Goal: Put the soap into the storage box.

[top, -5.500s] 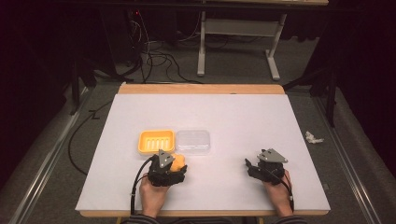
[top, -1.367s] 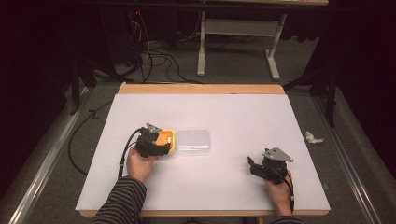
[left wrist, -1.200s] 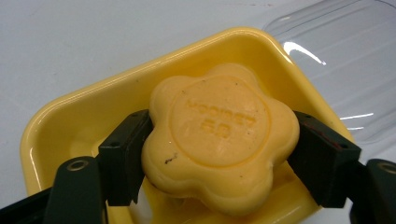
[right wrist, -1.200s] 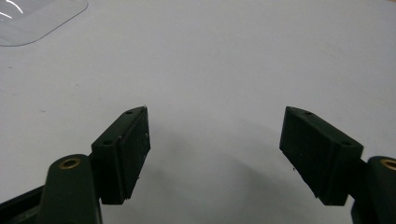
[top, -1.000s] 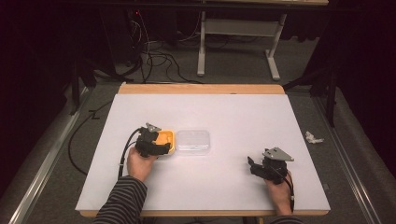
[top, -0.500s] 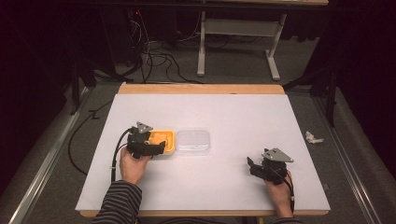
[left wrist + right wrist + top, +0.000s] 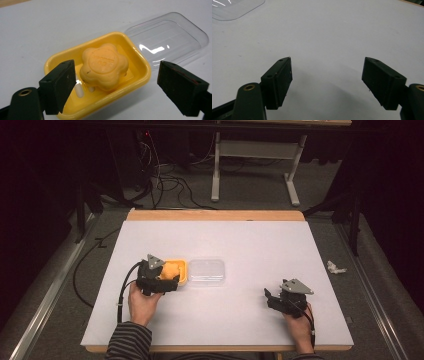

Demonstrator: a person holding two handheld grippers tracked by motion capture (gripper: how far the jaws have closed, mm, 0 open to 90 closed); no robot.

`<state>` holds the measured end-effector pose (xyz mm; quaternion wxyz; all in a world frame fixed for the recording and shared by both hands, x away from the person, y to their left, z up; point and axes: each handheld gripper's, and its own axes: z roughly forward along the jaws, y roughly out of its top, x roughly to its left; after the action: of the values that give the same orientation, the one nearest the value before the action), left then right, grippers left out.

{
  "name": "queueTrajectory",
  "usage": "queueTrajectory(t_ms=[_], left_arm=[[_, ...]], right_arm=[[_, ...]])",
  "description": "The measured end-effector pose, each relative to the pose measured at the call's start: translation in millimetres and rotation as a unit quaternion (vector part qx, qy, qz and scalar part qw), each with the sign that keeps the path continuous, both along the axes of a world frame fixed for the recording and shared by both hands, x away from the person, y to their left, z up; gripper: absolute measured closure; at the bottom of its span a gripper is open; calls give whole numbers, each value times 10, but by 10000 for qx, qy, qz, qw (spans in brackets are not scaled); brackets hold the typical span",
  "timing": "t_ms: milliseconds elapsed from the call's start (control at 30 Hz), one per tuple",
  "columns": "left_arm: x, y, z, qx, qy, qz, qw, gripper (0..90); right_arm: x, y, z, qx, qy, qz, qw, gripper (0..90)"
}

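Left gripper (image 7: 115, 82) open wide, jaws straddling yellow soap dish (image 7: 135, 60), nothing gripped; in high view left gripper (image 7: 167, 281) sits over near end of dish (image 7: 183, 270). Orange flower-shaped soap bar (image 7: 105, 66) lying in dish, directly ahead between the jaws, slightly closer to the left jaw. Clear plastic lid (image 7: 172, 35) flat on white surface (image 7: 50, 27), beyond the dish and off to the right jaw's side, touching or just beside dish rim, can't tell which. Right gripper (image 7: 327, 82) also open, empty, hovering low over bare surface, corner of lid (image 7: 234, 8) far ahead-left; well apart from the dish in high view (image 7: 276, 300). Handling guess: soap stiff, fairly light, probably slick and waxy, scalloped edge giving poor flat contact, so best pinched across two opposite lobes at mid-height, moderate squeeze to avoid squirting out or denting. Dish likely thin rigid plastic, light, prone to sliding or tipping if nudged by a jaw. Lid flimsy, flexible, best taken by a raised edge.
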<state>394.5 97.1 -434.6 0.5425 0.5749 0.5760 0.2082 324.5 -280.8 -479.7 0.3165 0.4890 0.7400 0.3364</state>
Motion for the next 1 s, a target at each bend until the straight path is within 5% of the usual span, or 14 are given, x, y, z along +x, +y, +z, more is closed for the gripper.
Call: queueTrajectory(t_ms=[433, 467, 500, 767, 833, 933, 1000], left_arm=[[-168, 30, 18, -260, -173, 277, 9991, 154], [-217, 97, 18, 154, -11, -46, 9999, 154], [-232, 98, 17, 136, -24, -35, 9999, 154], [-299, -10, 39, -510, -401, 235, 9976, 154], [-338, -15, 28, -434, -336, 187, 9983, 154], [-350, -72, 12, -708, -486, 329, 9958, 154], [-396, -84, -2, -617, -401, 231, 9970, 154]], right_arm=[[-2, -2, 1, 17, 4, 49, 10000, 248], [-3, 2, 0, 26, 22, 27, 10000, 248], [-3, 3, 0, 23, 22, 23, 10000, 248], [5, -21, 2, 118, 41, -79, 9999, 247], [6, -10, 0, 68, 43, -53, 10000, 247], [13, 6, -5, -12, 64, -13, 10000, 247], [12, 2, -4, -1, 52, -9, 10000, 247]])
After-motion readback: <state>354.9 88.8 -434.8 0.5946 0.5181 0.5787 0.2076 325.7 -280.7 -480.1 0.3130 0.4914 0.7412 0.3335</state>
